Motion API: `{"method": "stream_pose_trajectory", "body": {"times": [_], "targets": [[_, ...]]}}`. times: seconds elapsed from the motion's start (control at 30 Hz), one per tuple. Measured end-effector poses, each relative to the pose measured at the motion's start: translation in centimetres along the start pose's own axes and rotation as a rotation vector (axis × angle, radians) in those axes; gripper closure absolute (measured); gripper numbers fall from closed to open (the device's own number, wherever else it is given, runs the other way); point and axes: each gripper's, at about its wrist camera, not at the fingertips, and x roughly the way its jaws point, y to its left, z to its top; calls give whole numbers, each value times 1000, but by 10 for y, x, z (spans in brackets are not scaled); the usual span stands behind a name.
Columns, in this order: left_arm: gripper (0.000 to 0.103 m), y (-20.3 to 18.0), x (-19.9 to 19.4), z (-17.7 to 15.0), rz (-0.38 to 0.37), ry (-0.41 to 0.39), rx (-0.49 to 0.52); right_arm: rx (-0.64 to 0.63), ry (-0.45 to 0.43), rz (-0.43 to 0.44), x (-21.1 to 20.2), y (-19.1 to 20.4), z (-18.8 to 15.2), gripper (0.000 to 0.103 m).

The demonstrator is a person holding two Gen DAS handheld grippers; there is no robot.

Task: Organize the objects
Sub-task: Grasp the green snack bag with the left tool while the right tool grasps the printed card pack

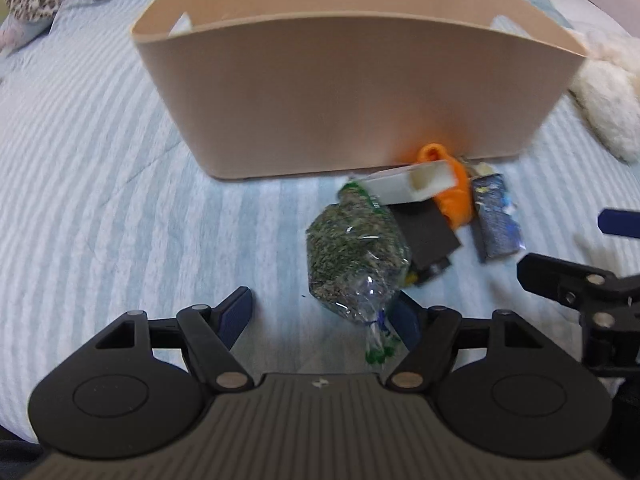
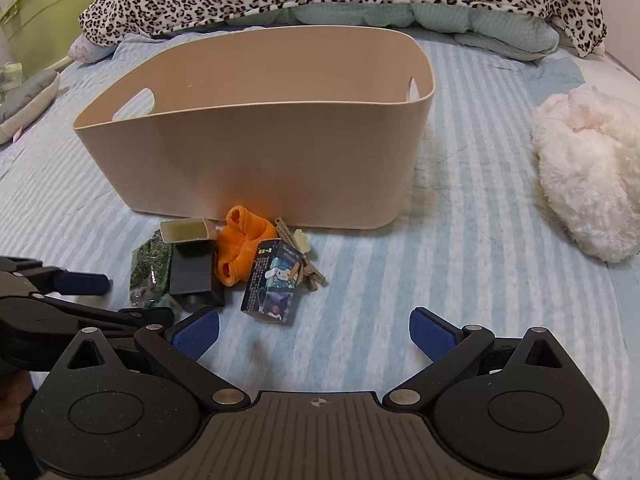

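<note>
The left claw (image 1: 322,316), wide open and empty, sits nearest the dried-herb bag (image 1: 354,256), whose long axis points toward the beige bin (image 1: 344,100); the right claw (image 2: 314,334) is also open and empty.

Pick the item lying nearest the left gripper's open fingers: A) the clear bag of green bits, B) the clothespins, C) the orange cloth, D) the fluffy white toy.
A: in the left wrist view the bag trails its tied end down between the open fingers of the left gripper, while the orange cloth lies farther off by the tub.
</note>
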Motion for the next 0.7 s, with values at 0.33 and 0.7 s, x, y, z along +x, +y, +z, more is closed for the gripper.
{"method": "stream_pose_trajectory", "body": {"times": [0.33, 0.7], "targets": [[44, 5, 4, 4, -15, -76, 28, 39, 10, 16, 29, -2, 3, 20], [75, 5, -7, 1, -24, -101, 74, 6, 12, 54, 27, 3, -3, 75]]}}
